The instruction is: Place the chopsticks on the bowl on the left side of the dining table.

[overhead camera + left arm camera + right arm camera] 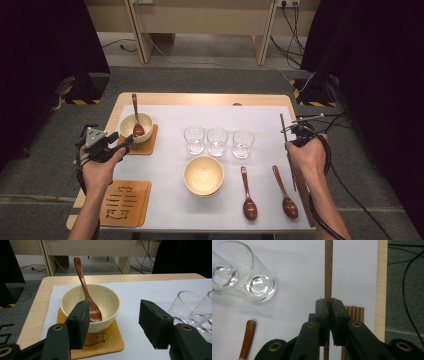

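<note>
A cream bowl (142,121) with a brown spoon (135,112) in it stands on a wooden coaster (149,145) at the left. My left gripper (123,144) hovers just in front of it, open and holding nothing. In the left gripper view the bowl (106,298) and spoon (84,287) lie beyond the open gripper (117,325). My right gripper (290,136) is shut on one dark chopstick (286,150) at the table's right side. In the right gripper view the gripper (328,303) pinches that chopstick (328,270) above several more chopsticks (355,312).
Three empty glasses (217,141) stand in a row mid-table. A second cream bowl (203,175) sits in front of them, with two brown spoons (248,195) to its right. Another wooden coaster (125,202) lies front left. A white mat (170,205) covers the wooden table.
</note>
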{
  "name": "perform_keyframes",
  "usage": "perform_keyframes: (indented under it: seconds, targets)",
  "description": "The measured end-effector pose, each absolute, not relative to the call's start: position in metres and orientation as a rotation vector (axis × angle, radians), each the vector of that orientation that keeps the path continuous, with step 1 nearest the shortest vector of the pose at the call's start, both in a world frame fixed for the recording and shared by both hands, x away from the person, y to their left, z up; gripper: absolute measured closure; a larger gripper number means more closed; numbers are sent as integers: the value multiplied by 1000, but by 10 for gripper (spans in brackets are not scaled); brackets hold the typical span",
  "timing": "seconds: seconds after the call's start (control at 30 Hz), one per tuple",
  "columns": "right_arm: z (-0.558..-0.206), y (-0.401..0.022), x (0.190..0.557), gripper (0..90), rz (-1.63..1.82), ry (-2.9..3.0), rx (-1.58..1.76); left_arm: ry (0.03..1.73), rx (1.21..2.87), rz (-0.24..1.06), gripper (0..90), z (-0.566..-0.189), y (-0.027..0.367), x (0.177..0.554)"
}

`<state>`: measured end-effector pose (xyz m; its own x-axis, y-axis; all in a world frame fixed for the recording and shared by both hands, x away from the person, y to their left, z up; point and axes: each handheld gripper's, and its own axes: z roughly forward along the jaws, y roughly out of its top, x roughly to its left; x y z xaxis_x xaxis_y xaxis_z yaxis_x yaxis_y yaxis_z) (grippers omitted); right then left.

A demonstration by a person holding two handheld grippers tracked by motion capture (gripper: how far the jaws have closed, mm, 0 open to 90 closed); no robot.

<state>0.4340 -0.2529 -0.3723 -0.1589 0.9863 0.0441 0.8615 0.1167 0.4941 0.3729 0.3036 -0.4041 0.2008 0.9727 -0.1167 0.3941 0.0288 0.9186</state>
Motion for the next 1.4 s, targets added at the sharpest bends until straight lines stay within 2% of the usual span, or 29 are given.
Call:
perform_keyframes:
  seconds: [1.4]
  targets:
    - [-350,-236,450,854,1006,1807,1534,1346,1535,772,413,-403,303,372]
